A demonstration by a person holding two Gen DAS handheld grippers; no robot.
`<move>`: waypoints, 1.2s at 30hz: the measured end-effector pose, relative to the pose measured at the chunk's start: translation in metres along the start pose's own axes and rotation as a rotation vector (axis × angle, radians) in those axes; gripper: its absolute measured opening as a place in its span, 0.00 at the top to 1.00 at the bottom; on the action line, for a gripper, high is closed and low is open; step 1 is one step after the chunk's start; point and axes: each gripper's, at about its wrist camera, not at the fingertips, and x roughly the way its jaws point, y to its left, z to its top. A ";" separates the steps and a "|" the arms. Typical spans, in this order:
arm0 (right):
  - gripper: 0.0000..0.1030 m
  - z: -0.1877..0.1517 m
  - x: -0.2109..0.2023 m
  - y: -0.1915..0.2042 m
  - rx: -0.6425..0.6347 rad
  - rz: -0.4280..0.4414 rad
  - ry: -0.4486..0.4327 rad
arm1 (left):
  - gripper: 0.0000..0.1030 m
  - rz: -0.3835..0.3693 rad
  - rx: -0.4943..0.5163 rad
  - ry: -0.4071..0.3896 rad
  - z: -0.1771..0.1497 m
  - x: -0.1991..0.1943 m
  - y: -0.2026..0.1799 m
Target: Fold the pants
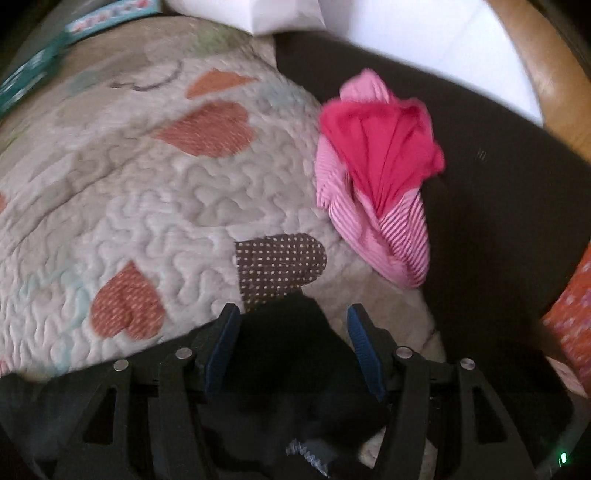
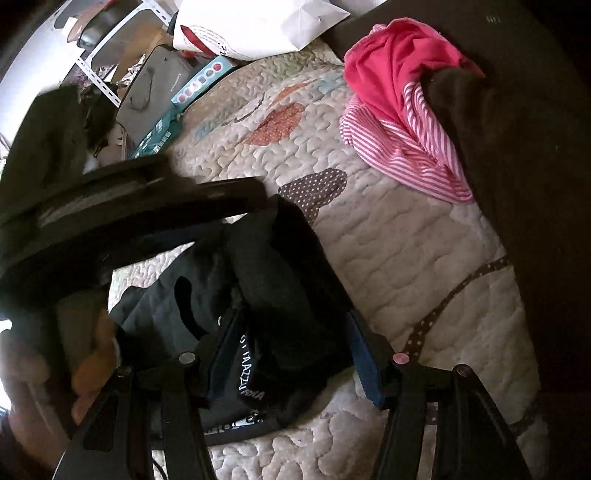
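The pants [image 2: 258,280], black, soft and limp, lie bunched on the quilt [image 2: 406,258] at 6 o'clock. Both tools, left [image 1: 291,343] and right [image 2: 291,347], stand apart around the cloth; best gripped along the waistband.

Both views dim overall w/ strong fisheye bend; corners go black. Quilt [image 1: 147,192] lit softly, brightest toward its far end, where white bag [image 2: 258,26] blows out to glare. Left wrist view smeared w/ motion blur, esp. quilt's far-left edge and teal box [image 1: 33,70]; stitching sharper near quilt's centre. Black pants [image 2: 258,266] lose nearly all detail in shadow, folds barely readable. Dark blanket [image 2: 524,184] right of quilt also crushed to black. Pink garment [image 1: 380,158] oversaturated.
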 end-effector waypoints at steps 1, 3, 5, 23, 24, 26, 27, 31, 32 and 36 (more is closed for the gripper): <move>0.38 -0.001 0.002 0.001 -0.008 -0.007 -0.004 | 0.42 0.009 0.018 0.016 0.002 0.006 -0.002; 0.36 -0.001 0.005 0.003 -0.019 -0.011 -0.014 | 0.42 0.021 0.042 0.042 0.004 0.015 -0.002; 0.36 0.001 0.007 0.004 -0.026 -0.017 -0.017 | 0.42 0.024 0.054 0.067 0.006 0.021 -0.001; 0.29 -0.015 0.004 0.008 -0.066 -0.087 0.000 | 0.86 0.070 0.144 0.056 -0.002 0.026 -0.014; 0.38 -0.013 0.004 0.008 -0.067 -0.079 0.010 | 0.87 0.057 0.129 0.046 -0.002 0.022 -0.013; 0.57 -0.011 0.003 0.005 -0.036 -0.040 0.029 | 0.88 0.055 0.128 0.029 -0.004 0.014 -0.014; 0.61 -0.010 0.003 0.003 -0.020 -0.023 0.038 | 0.88 0.062 0.137 0.023 -0.006 0.011 -0.016; 0.72 -0.011 -0.006 0.006 -0.024 0.011 0.035 | 0.88 0.068 0.130 -0.028 -0.010 -0.011 -0.016; 0.73 -0.011 -0.010 0.009 -0.034 0.015 0.027 | 0.88 0.064 0.118 -0.047 -0.009 -0.021 -0.011; 0.77 -0.010 -0.032 0.036 -0.127 0.036 -0.028 | 0.89 0.051 0.057 -0.128 -0.015 -0.065 0.004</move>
